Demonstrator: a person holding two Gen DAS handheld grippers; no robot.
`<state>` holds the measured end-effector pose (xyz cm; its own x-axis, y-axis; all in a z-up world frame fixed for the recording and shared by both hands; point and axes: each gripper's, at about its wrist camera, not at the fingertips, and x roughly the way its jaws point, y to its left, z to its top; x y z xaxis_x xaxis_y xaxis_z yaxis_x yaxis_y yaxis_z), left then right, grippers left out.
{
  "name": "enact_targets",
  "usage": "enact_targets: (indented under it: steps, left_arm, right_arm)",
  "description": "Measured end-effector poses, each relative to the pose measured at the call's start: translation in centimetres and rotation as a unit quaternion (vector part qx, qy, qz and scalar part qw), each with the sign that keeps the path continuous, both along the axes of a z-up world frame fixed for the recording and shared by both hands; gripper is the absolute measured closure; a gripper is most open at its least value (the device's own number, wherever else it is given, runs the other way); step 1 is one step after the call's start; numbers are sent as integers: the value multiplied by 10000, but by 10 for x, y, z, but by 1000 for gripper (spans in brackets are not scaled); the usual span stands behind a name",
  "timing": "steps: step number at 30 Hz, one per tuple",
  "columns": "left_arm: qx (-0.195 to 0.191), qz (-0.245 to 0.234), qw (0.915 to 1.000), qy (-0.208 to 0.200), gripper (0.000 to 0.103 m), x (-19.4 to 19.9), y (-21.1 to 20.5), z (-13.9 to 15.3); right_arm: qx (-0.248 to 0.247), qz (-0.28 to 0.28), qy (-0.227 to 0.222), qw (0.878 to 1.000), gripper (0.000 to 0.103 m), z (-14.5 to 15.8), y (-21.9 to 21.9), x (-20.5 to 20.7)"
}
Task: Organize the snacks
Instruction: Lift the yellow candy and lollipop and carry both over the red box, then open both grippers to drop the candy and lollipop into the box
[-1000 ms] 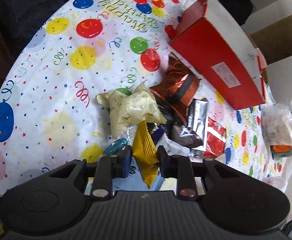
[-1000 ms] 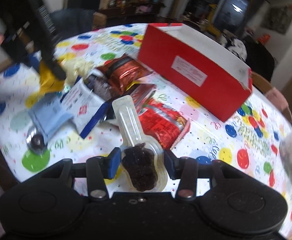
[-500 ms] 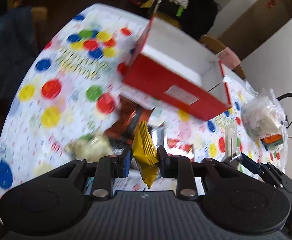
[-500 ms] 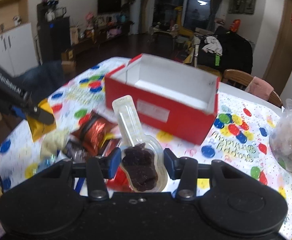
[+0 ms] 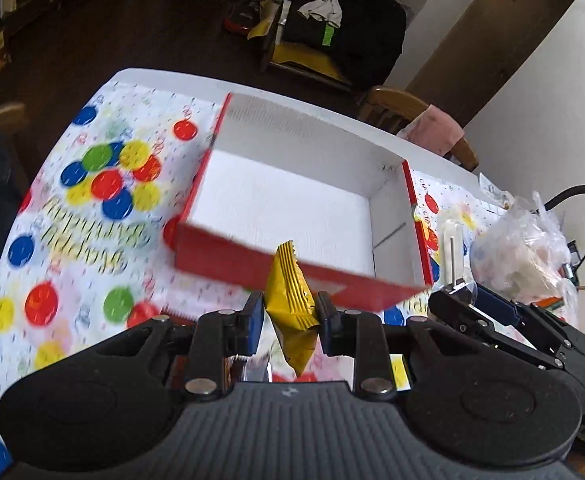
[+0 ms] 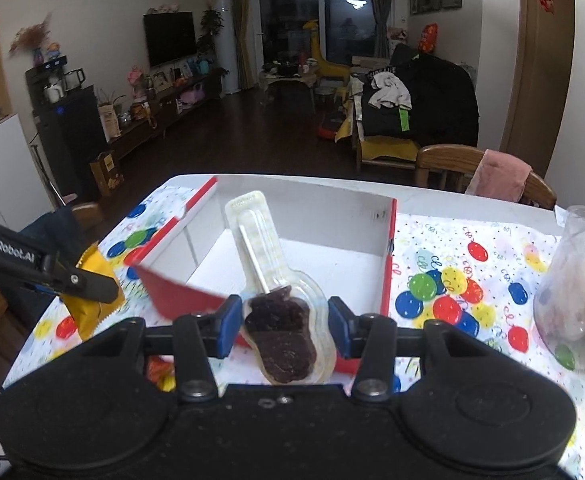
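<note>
A red box with a white inside (image 5: 292, 208) stands open on the balloon-print tablecloth (image 5: 92, 208); it looks bare inside. My left gripper (image 5: 288, 316) is shut on a yellow snack packet (image 5: 290, 300), held just before the box's near red wall. My right gripper (image 6: 284, 320) is shut on a clear-wrapped dark lollipop (image 6: 280, 328), stick pointing over the box (image 6: 332, 264). The left gripper with the yellow packet (image 6: 92, 292) shows at the left of the right wrist view. The right gripper and lollipop stick (image 5: 452, 248) show at the right of the left wrist view.
A clear plastic bag of snacks (image 6: 576, 292) sits on the table to the right of the box, also in the left wrist view (image 5: 524, 248). Wooden chairs (image 6: 472, 168) stand behind the table's far edge. A few wrappers (image 5: 252, 368) lie below my left gripper.
Both grippers rose and moved forward from the snack pile toward the box, each still holding its snack. The box's open inside now faces both cameras.
</note>
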<state>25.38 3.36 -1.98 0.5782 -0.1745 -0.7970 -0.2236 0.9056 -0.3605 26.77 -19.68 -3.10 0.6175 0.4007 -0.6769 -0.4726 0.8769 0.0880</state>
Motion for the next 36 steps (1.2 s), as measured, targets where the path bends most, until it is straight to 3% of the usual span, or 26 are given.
enact_targets:
  steps: [8, 16, 26, 36]
  left_arm:
    - [355, 84, 9993, 35, 76, 77, -9, 1]
    - [786, 125, 9957, 482, 76, 139, -10, -27]
    - [949, -10, 9873, 1272, 76, 185, -11, -76]
    - [1040, -150, 9748, 1969, 76, 205, -11, -113]
  right_arm:
    - [18, 25, 466, 9989, 58, -14, 12, 73]
    - [-372, 170, 1036, 9938, 57, -50, 31, 128]
    - [-930, 632, 1454, 9830, 58, -94, 60, 158]
    - [-1436, 1050, 1833, 9668, 58, -120, 80, 166]
